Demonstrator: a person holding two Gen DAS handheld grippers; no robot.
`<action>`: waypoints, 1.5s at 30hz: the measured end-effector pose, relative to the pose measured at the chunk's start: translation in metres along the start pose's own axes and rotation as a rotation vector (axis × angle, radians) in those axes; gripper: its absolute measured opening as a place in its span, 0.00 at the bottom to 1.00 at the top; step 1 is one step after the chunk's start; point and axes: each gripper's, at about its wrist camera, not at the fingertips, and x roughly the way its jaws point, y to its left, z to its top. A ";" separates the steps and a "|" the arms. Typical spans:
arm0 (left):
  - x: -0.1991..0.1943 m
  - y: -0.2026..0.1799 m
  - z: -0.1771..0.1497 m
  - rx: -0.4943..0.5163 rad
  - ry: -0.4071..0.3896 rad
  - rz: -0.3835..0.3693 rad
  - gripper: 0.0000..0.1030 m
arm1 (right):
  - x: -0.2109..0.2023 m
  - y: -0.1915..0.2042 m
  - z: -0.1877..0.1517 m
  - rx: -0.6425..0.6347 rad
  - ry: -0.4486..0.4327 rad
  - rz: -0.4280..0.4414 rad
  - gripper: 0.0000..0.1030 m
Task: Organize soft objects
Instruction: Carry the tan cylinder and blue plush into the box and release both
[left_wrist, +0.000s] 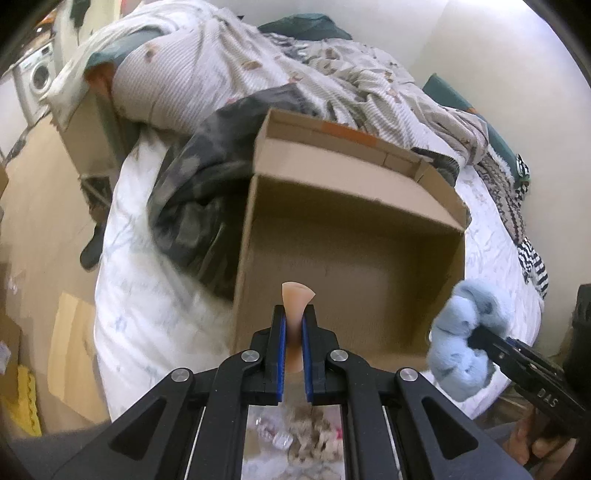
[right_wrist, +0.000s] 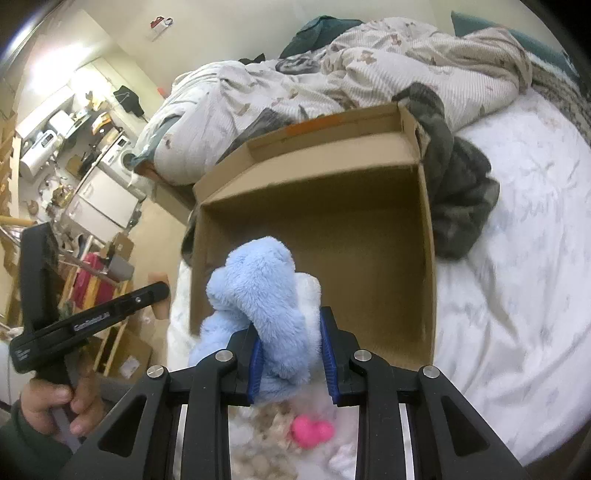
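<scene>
Left wrist view: left gripper (left_wrist: 294, 317) clamped on a small peach-coloured soft piece (left_wrist: 297, 295), only its fanned top clear of the blue pads, the lower part squeezed out of sight between them. Blurred jumble of soft things reflected in the mirror strip below, too smeared to name. Just ahead, an open cardboard box (left_wrist: 369, 199) on the bed (left_wrist: 147, 295), its bare floor right beyond the peach piece. At the right edge, right gripper closed on a pale blue plush toy (left_wrist: 461, 332), beside the box's near right corner; white letters "DAS" legible on that gripper's arm, the remainder cut off. Beyond the box, a dark camouflage garment (left_wrist: 192, 192), then a rumpled patterned duvet (left_wrist: 221, 66). Right wrist view: right gripper (right_wrist: 291, 354) gripping the pale blue plush toy, which hides the box's near wall and hangs over its front edge. Pink blob (right_wrist: 310, 430) in the mirror strip, shape unclear. At left, left gripper with white printed text along its arm, too blurred to read. Cluttered room in the far left, indistinct.
</scene>
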 end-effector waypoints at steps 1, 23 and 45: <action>0.003 -0.002 0.004 0.004 -0.002 -0.003 0.07 | 0.003 -0.001 0.005 -0.001 -0.002 -0.007 0.28; 0.102 -0.007 0.002 0.061 0.062 0.034 0.07 | 0.093 -0.038 0.006 0.060 0.124 -0.120 0.28; 0.119 -0.011 -0.006 0.038 0.143 -0.007 0.24 | 0.109 -0.039 0.005 0.070 0.163 -0.127 0.40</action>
